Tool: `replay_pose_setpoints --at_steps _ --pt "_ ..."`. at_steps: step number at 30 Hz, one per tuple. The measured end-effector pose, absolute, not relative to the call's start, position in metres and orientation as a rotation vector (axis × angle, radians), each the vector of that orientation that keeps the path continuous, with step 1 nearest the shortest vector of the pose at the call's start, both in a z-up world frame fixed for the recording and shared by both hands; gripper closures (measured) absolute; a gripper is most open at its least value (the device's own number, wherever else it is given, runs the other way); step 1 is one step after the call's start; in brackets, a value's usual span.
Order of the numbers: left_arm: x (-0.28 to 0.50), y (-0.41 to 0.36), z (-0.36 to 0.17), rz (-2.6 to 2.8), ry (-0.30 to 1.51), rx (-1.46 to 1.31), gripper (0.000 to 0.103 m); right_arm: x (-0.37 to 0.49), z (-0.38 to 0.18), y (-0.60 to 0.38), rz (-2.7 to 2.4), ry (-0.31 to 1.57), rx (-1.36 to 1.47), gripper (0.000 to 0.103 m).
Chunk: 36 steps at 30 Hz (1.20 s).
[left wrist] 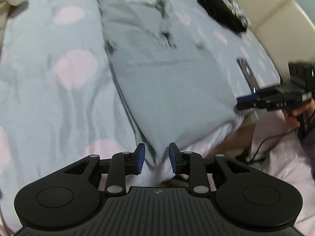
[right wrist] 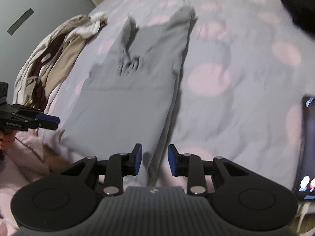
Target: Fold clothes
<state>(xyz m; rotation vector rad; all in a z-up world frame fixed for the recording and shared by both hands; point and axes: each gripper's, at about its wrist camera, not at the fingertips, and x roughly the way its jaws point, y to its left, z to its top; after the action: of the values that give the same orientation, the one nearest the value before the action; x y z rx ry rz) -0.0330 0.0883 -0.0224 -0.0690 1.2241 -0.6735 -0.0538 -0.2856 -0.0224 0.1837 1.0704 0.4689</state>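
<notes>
Loosely between open grippers: grey garment (left wrist: 167, 90)

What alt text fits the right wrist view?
A grey garment lies spread on a grey bedsheet with pink dots, its near corner between the open right gripper. The left gripper is at the left edge, near a beige clothes pile.

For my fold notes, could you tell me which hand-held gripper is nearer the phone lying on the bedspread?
Right. The right hand-held gripper, at the grey garment's near right corner, has the phone just beside it; the left hand-held gripper is across the garment.
</notes>
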Motion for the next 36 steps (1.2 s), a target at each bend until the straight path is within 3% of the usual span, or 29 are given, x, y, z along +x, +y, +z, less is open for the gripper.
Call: replay_pose_setpoints --at_steps 14,23,36 --pt "0.04 0.051 0.003 -0.529 0.972 -0.085 0.072 0.037 -0.011 -0.255 0.372 0.925 0.194 0.075" --pt "0.112 0.019 -0.023 -0.489 0.961 -0.112 0.072 0.1 -0.045 -0.234 0.344 0.937 0.182 0.078" --pt "0.198 0.045 -0.059 -0.406 0.974 -0.24 0.078 0.184 -0.062 -0.231 0.344 0.891 0.219 0.09"
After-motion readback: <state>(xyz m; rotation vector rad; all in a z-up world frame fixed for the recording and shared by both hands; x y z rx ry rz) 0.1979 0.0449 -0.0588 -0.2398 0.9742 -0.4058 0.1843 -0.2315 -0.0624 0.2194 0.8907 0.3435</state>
